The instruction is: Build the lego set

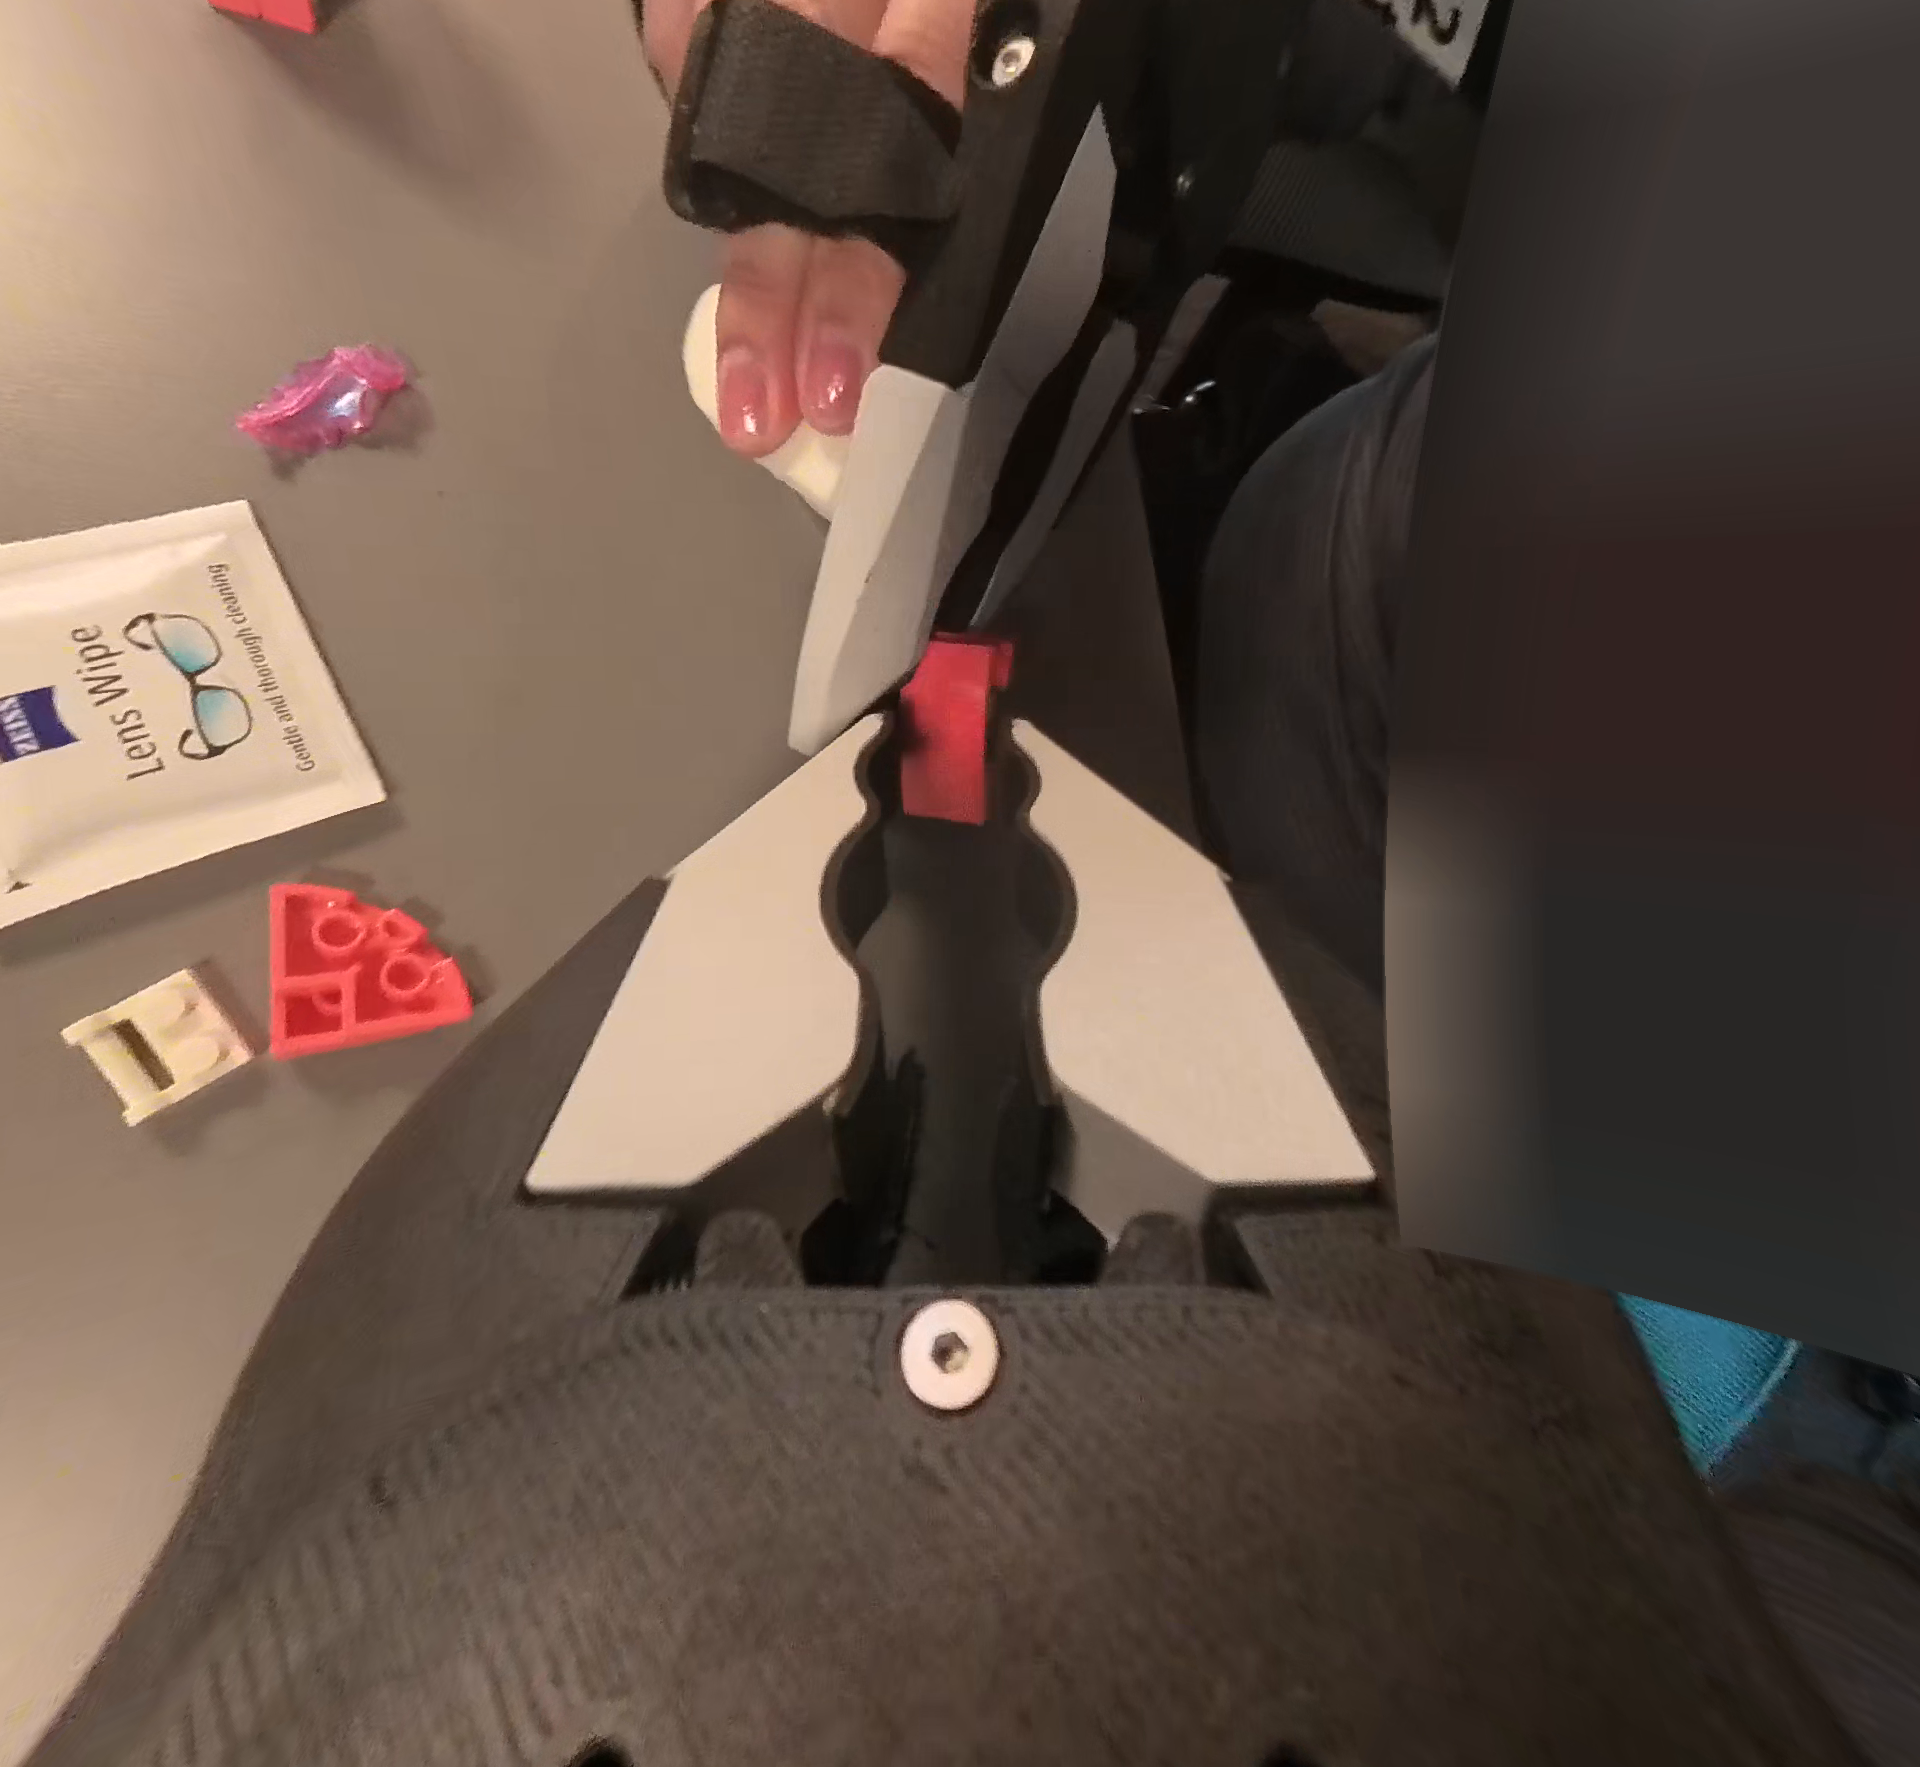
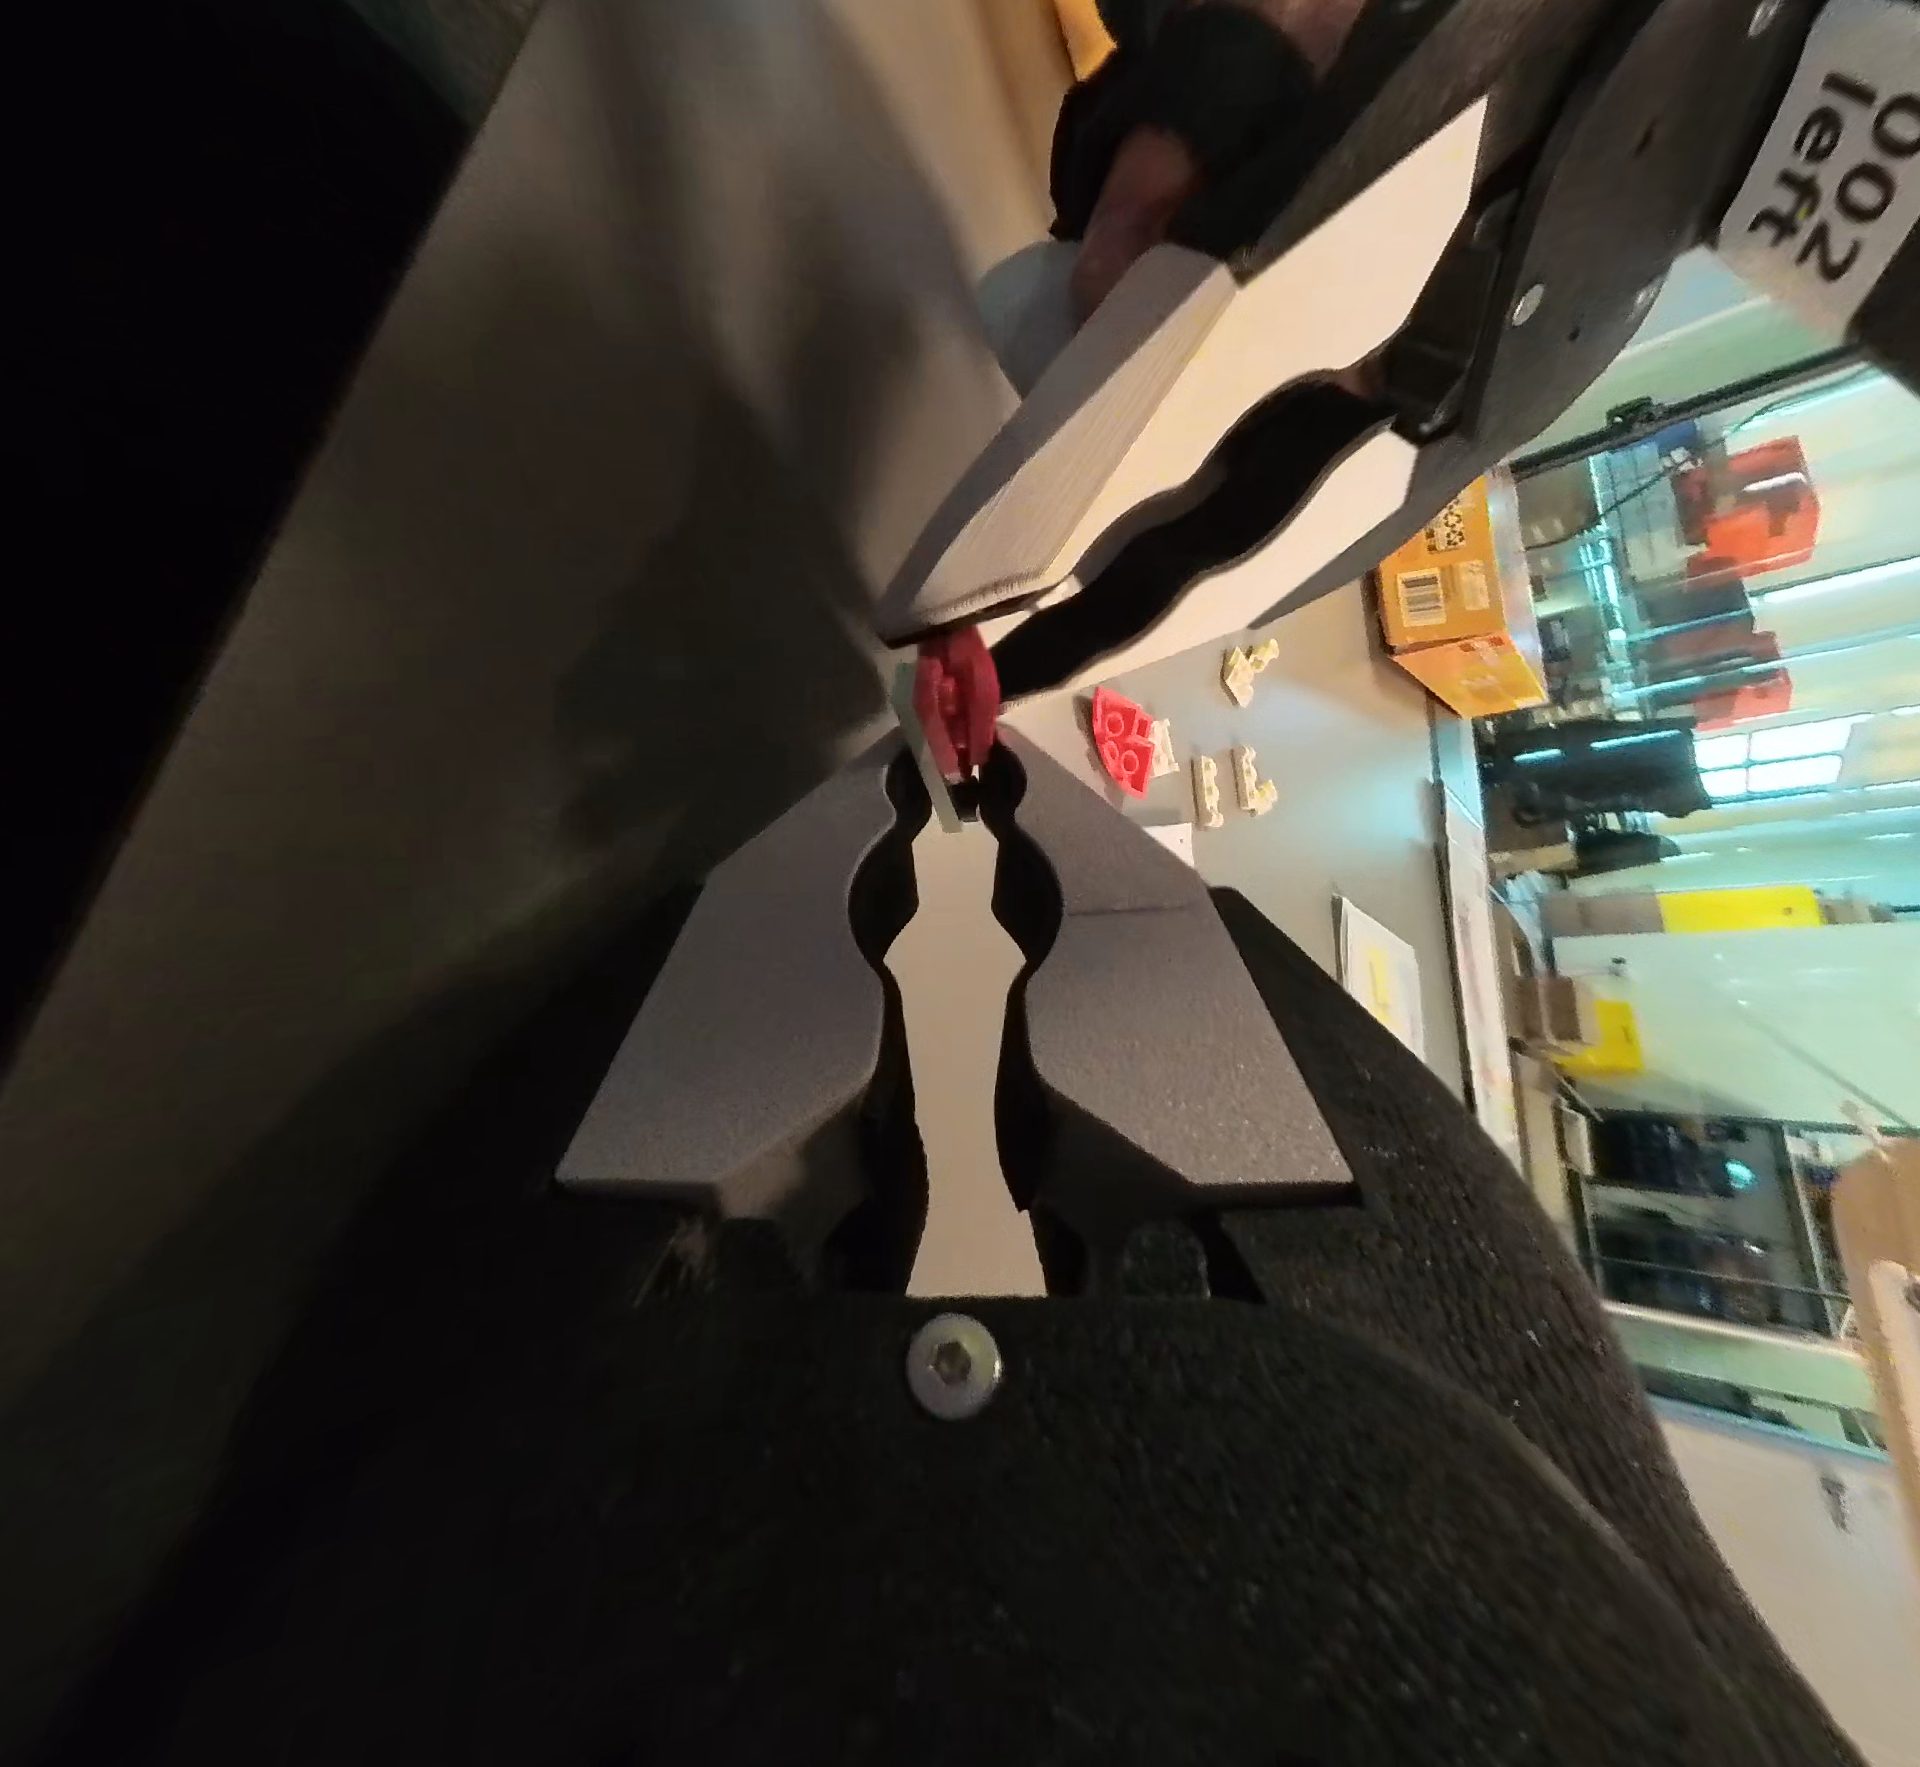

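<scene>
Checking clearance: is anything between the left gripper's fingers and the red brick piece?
Nothing visible. The red brick piece already sits between the left gripper fingers at their tips. The right gripper meets the same piece from the opposite side, with nothing in between.

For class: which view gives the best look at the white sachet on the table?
The left wrist view: the sachet lies flat at its left edge, near the red wedge plate, almost all in frame. In the right wrist view only a small white corner shows behind the right gripper's finger, too little to identify.
</scene>
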`<state>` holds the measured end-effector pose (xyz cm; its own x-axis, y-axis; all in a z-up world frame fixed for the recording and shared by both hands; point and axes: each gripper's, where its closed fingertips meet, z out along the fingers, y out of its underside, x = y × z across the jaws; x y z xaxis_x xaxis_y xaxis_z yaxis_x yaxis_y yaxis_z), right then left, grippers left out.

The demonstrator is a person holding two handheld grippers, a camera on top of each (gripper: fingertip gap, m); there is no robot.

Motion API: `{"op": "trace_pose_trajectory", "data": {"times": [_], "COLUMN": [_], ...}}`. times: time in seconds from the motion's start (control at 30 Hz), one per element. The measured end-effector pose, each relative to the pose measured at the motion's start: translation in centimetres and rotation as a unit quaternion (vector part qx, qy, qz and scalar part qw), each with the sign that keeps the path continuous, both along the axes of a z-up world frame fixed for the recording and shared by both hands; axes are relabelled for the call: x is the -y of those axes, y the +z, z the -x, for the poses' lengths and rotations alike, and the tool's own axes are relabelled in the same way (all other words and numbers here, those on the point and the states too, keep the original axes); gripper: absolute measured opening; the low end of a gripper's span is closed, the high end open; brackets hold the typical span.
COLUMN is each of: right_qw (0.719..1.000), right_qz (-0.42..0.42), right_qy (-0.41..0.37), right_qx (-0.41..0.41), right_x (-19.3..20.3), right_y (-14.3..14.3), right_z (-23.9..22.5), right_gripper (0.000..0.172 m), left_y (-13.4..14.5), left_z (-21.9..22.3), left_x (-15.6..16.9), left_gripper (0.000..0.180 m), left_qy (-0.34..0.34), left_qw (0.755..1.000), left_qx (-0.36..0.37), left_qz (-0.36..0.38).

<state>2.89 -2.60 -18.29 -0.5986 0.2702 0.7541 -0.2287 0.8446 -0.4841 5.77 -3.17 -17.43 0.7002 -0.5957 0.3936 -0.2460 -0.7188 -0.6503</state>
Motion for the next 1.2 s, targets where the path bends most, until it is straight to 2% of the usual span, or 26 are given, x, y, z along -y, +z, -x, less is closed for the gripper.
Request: {"op": "trace_pose_trajectory", "data": {"times": [0.23,0.37,0.47,0.6,0.77,0.87,0.93,1.0,1.2], "right_qw": [1.000,0.999,0.999,0.998,0.997,0.996,0.994,0.992,0.988], "right_qz": [0.001,0.002,0.000,-0.005,0.004,0.018,0.035,0.046,0.059], "right_qy": [-0.016,-0.038,-0.051,-0.060,-0.067,-0.072,-0.076,-0.076,-0.083], "right_qx": [-0.001,0.009,0.021,0.029,0.041,0.054,0.070,0.088,0.118], "right_x": [-0.5,-1.2,-1.6,-1.5,-1.5,-1.6,-1.7,-1.8,-1.9], "right_y": [0.1,0.0,-0.1,-0.2,-0.3,-0.3,-0.3,-0.4,-0.6], "right_z": [0.5,1.1,1.6,2.1,2.4,2.4,2.5,2.6,2.8], "right_gripper": [0.008,0.007,0.008,0.008,0.007,0.007,0.008,0.008,0.008], "left_y": [0.1,0.1,0.1,0.7,0.5,0.5,0.6,0.6,0.5], "left_z": [0.4,0.9,1.2,1.4,2.4,2.6,2.8,2.9,3.2], "left_x": [-0.5,-0.9,-1.7,-2.5,-2.8,-2.8,-2.7,-2.8,-3.0], "left_gripper": [0.026,0.037,0.055,0.047,0.029,0.024,0.014,0.013,0.011], "left_qy": [0.045,0.069,0.089,0.097,0.094,0.092,0.082,0.080,0.079], "left_qw": [0.997,0.984,0.958,0.911,0.869,0.864,0.854,0.845,0.857], "left_qx": [-0.033,-0.106,-0.196,-0.295,-0.387,-0.395,-0.410,-0.423,-0.407], "left_qz": [-0.057,-0.122,-0.190,-0.271,-0.294,-0.297,-0.310,-0.316,-0.306]}}
